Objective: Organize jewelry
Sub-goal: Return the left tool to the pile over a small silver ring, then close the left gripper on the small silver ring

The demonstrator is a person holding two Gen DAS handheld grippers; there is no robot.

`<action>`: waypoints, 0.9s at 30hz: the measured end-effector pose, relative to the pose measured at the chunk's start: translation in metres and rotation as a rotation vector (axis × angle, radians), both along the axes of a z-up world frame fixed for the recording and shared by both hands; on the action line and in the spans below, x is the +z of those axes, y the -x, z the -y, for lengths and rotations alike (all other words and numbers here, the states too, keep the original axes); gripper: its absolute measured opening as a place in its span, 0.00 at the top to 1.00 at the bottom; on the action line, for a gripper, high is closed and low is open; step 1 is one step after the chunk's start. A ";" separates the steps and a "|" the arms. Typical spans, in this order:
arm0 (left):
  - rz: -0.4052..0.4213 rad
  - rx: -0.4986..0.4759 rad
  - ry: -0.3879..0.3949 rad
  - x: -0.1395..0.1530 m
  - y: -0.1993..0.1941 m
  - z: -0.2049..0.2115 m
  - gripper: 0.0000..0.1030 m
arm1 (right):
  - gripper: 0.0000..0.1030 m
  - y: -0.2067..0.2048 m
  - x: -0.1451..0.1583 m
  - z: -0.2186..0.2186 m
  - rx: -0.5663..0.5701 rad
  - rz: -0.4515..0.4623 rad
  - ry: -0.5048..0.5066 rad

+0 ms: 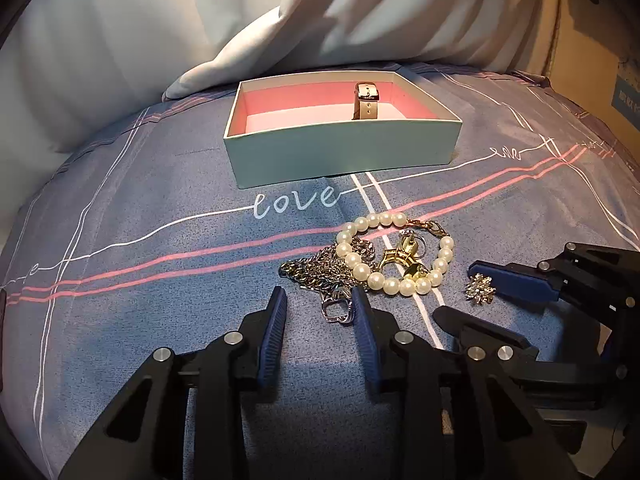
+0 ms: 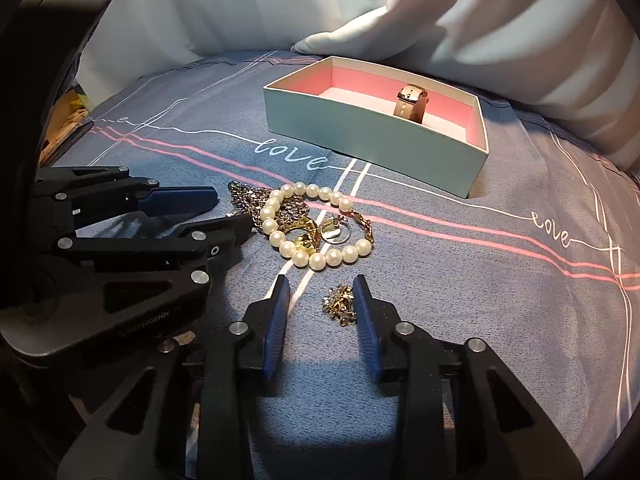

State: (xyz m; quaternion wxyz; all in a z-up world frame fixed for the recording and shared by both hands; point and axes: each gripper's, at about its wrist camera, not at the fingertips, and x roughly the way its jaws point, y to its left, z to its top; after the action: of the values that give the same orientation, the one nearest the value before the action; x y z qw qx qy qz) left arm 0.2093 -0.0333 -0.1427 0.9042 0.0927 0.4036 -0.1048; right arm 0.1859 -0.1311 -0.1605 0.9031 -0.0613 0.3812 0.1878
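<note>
A tangle of jewelry lies on the blue-grey bedspread: a pearl bracelet [image 1: 384, 256] [image 2: 316, 236], a silver chain [image 1: 316, 270] [image 2: 244, 196] with a small silver pendant [image 1: 338, 312], and gold pieces inside the pearl loop. My left gripper [image 1: 318, 308] [image 2: 236, 211] is open, and the pendant lies just inside its right finger. A sparkly gold brooch [image 2: 340, 306] [image 1: 480, 288] rests apart from the tangle, between the open fingers of my right gripper [image 2: 320, 296] [image 1: 460, 292], close to the right pad. Behind stands a teal box [image 1: 340, 152] [image 2: 372, 144] with a pink lining, holding a watch [image 1: 366, 100] [image 2: 412, 102].
White pillows [image 1: 360, 12] [image 2: 520, 40] press against the box's far side. A cardboard carton [image 1: 592, 60] stands at the bed's right edge. The two grippers sit close side by side, almost touching near the tangle. The bedspread [image 1: 160, 200] stretches out to the left.
</note>
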 end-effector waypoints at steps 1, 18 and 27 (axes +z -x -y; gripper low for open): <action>0.004 -0.004 0.004 0.000 0.001 -0.001 0.79 | 0.79 0.000 0.001 0.000 -0.001 -0.003 -0.013; 0.001 0.001 0.145 0.014 0.008 -0.024 0.85 | 0.83 0.009 0.014 0.024 -0.053 0.007 -0.107; 0.003 -0.016 0.142 0.019 0.008 -0.017 0.85 | 0.84 0.010 0.023 0.033 -0.067 0.025 -0.124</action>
State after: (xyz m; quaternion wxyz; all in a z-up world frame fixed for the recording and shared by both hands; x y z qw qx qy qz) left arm 0.2012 -0.0162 -0.1233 0.9081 0.0318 0.3933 -0.1402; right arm 0.1764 -0.1645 -0.1376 0.9156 0.0050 0.3594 0.1801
